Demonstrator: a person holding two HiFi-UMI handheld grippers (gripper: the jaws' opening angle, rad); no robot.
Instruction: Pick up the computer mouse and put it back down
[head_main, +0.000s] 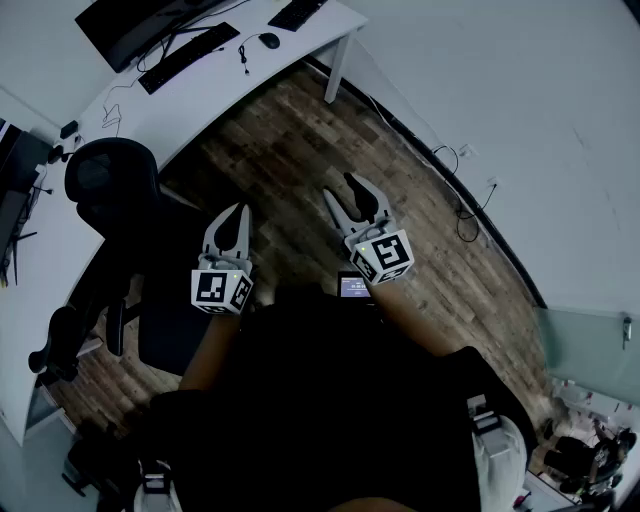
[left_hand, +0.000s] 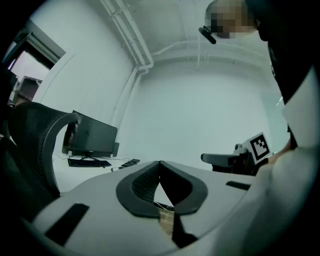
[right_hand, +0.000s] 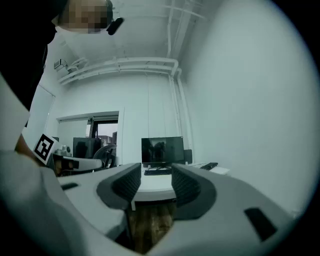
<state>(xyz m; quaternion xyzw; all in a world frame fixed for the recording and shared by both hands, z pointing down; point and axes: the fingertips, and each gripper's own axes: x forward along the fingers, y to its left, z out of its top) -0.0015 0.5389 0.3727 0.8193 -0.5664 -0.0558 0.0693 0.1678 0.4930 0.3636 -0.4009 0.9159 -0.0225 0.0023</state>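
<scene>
Right gripper view: the ribbed dark pads (right_hand: 187, 185) of the right gripper (right_hand: 156, 172) stand parted with only air and floor between them, aimed level at the white desk (right_hand: 150, 182). The gap looks wide enough for a small object, which would suit this gripper for the pickup. The pads (left_hand: 147, 182) of the left gripper (left_hand: 159, 164) meet at their tips and clasp nothing, so it appears to be the idle partner.

Both tools are pale, smooth moulded shells with curved jaws lined in dark ridged material, probably there for friction. Each carries a marker cube (head_main: 385, 255) printed with black-and-white squares.

From the head view, the left gripper (head_main: 240, 210) and right gripper (head_main: 338, 187) are held out side by side from the person's dark-clothed body, well short of the desk (head_main: 230, 85). Neither is near the task's object.

The computer mouse (head_main: 270, 40), small, dark and rounded, lies on the desk near its right end. A black keyboard (head_main: 188, 57) sits to the mouse's left, in front of a flat dark monitor (head_main: 140, 28).

The desk has a smooth white top with a curved front edge and stands on slim white legs. A black mesh-backed office chair (head_main: 105, 175) is pulled out just in front of the desk, on the left. Brown wood-plank floor (head_main: 300, 150) fills the stretch between the desk and the grippers.

By this evidence the pickup has not begun, and the desk must first be approached.
</scene>
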